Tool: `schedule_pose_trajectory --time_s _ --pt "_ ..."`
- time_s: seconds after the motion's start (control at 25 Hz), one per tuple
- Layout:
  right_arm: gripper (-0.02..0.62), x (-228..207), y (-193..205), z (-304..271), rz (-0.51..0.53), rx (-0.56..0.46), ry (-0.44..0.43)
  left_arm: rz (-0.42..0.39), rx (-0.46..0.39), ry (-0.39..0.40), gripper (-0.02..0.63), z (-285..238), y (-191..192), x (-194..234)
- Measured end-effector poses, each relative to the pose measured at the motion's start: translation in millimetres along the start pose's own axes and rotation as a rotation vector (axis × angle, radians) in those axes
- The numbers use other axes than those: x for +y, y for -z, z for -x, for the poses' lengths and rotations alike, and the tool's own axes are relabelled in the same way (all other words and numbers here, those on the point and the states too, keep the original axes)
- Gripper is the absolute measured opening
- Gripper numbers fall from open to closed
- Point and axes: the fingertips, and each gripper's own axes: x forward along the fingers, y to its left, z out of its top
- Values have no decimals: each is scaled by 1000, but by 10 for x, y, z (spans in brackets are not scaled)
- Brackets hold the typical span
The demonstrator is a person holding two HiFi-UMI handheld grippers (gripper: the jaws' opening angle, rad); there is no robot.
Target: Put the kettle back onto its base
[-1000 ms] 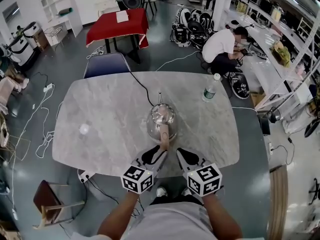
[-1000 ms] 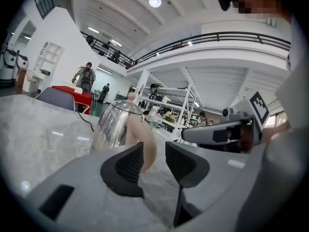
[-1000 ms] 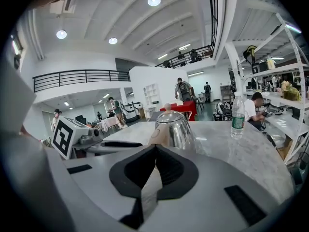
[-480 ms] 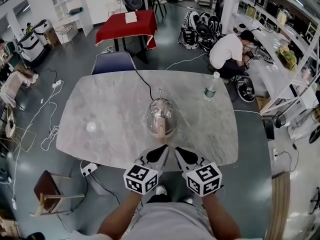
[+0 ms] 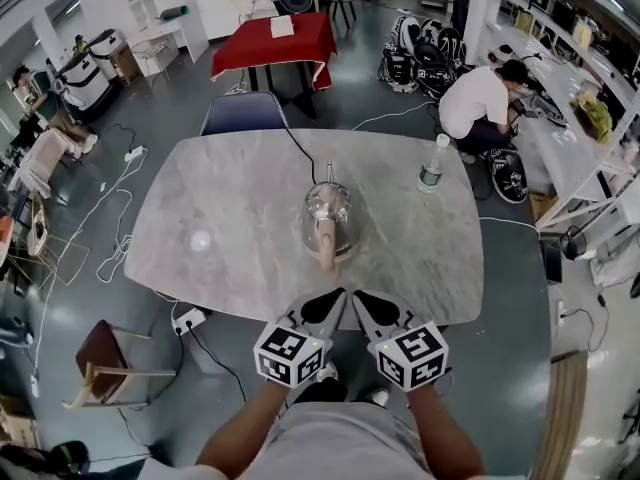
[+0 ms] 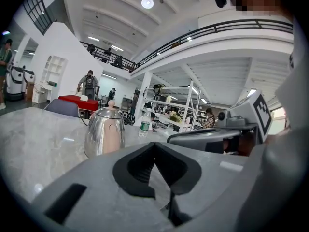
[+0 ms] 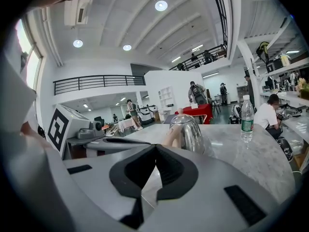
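Marble table (image 5: 220, 198) fills the head view's middle, with the kettle (image 5: 326, 223) upright at its centre. Left gripper view: the left gripper (image 6: 154, 145) has just been closing its jaws, now together with nothing between. Right gripper view: the right gripper (image 7: 155, 146) has its jaws together, empty.

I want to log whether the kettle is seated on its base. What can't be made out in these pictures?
Base: in the head view the kettle covers whatever is under it; only the cord shows.
Kettle's bottom edge: partly covered by the left gripper and the right gripper in their own views.
Bottle label: too small to read in every view.
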Motion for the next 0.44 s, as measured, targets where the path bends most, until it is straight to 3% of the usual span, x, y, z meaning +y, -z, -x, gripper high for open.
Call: schedule_pose_trajectory --time_s 0.44 --pt "3 9 76 56 -5 9 -10 11 5 -23 6 42 74 -27"
